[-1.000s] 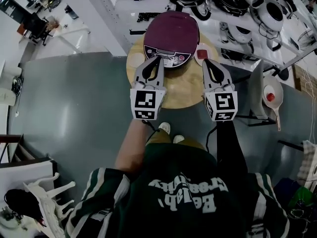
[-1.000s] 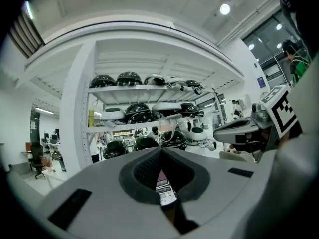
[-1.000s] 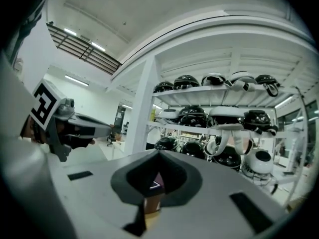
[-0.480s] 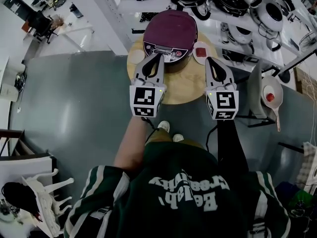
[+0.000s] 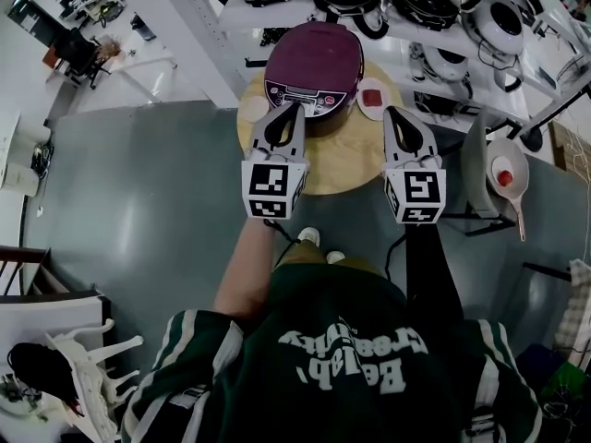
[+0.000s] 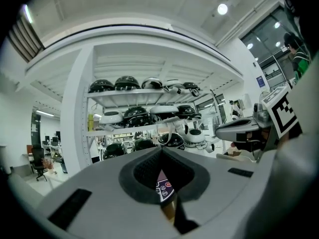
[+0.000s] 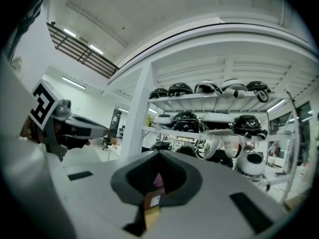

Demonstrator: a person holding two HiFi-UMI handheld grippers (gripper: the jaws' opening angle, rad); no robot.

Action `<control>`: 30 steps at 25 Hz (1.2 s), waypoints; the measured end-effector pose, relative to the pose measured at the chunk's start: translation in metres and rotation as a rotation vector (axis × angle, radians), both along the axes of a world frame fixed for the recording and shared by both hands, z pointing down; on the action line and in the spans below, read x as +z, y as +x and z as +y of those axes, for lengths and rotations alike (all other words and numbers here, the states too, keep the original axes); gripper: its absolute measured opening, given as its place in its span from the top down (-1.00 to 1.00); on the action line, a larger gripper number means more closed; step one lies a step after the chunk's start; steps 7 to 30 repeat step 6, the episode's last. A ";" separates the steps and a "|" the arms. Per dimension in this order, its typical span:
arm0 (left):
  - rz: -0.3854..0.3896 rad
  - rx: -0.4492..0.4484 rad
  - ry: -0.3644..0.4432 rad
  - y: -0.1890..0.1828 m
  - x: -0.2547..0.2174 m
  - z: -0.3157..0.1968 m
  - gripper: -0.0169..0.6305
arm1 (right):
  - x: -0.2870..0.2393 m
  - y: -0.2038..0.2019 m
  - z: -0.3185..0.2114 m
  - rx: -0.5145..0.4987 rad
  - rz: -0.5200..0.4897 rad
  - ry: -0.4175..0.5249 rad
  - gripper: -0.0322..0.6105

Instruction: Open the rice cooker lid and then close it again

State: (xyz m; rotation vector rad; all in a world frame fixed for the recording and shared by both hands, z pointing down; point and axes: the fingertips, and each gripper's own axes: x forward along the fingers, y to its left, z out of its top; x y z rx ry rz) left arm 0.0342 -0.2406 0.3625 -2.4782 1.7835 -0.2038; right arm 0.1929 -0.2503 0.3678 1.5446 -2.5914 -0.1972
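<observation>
A maroon rice cooker (image 5: 311,67) stands with its lid down at the far side of a round wooden table (image 5: 346,169). Its control panel faces me. My left gripper (image 5: 287,111) is shut and empty, held level, its tip just before the panel. In the left gripper view the shut left gripper (image 6: 162,152) shows a slice of the rice cooker panel (image 6: 164,188) through the notch in the jaws. My right gripper (image 5: 397,112) hangs to the cooker's right, apart from it, shut and empty. The right gripper (image 7: 158,154) looks over the shelves.
A small dish with something red (image 5: 373,98) lies right of the cooker, a pale dish (image 5: 252,109) to its left. Shelves (image 5: 406,7) with several black and white cookers stand behind. A stand with a bowl (image 5: 503,175) is at right, a white chair (image 5: 88,363) lower left.
Both grippers have drawn back a little from the cooker and risen slightly. The left tip no longer overlaps the control panel. The lid stays down.
</observation>
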 end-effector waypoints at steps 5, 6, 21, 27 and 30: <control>0.003 0.007 -0.011 0.003 0.001 0.001 0.96 | -0.002 -0.003 0.002 -0.009 0.001 0.000 0.89; 0.003 0.006 -0.013 0.003 0.002 0.001 0.96 | -0.001 -0.004 0.002 -0.012 0.003 0.000 0.89; 0.003 0.006 -0.013 0.003 0.002 0.001 0.96 | -0.001 -0.004 0.002 -0.012 0.003 0.000 0.89; 0.003 0.006 -0.013 0.003 0.002 0.001 0.96 | -0.001 -0.004 0.002 -0.012 0.003 0.000 0.89; 0.003 0.006 -0.013 0.003 0.002 0.001 0.96 | -0.001 -0.004 0.002 -0.012 0.003 0.000 0.89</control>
